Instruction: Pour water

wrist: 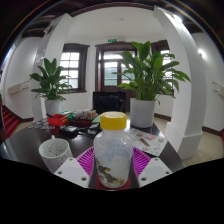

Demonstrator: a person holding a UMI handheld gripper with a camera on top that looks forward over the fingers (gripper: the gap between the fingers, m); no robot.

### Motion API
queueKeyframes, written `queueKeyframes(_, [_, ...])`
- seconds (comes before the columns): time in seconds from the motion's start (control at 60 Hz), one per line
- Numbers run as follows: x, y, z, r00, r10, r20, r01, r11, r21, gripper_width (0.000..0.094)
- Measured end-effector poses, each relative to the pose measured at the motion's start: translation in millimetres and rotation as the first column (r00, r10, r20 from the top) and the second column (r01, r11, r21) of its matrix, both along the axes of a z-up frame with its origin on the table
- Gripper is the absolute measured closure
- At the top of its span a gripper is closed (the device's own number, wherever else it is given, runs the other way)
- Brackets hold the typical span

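Note:
A clear plastic bottle [112, 155] with a yellow cap [113, 121] and a printed label stands upright between my two fingers. My gripper [112, 168] is shut on it, the magenta pads [87, 160] pressing its sides. A white paper cup [54, 151] stands on the dark table to the left of the bottle, just beyond the left finger. The bottle looks held over the table's near edge.
The dark round table [30, 145] carries red and colourful packets [68, 124] behind the cup. Two large potted plants [148, 75] stand beyond the table, one on each side. Windows and a door lie at the back of the room.

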State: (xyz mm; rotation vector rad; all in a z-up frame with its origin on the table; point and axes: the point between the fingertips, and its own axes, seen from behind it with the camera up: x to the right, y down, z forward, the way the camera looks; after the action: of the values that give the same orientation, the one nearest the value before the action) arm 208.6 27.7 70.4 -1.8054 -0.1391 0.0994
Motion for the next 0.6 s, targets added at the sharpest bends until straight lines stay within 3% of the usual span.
queueKeyframes(0.117, [2.3,-5.9,-7.0,1.000,-0.015,0.007,0.015,0.999,-0.052,0.0332])
queueKeyframes(0.2, [1.0,-23.6,-13.3,1.000,-0.025,-0.017,0.023,0.995,-0.100,0.0036])
queueKeyframes(0.25, [1.3,-39.5,-18.8,0.999,-0.040,-0.035,0.036,0.991,-0.126,0.0099])
queueKeyframes(0.4, [-3.2,-104.9,-17.8,0.992,-0.102,-0.070,0.091,0.984,-0.151,0.0085])
queueKeyframes(0.6, [-21.1,-161.5,25.5,0.989,-0.137,-0.064,0.130,0.987,-0.098,0.0084])
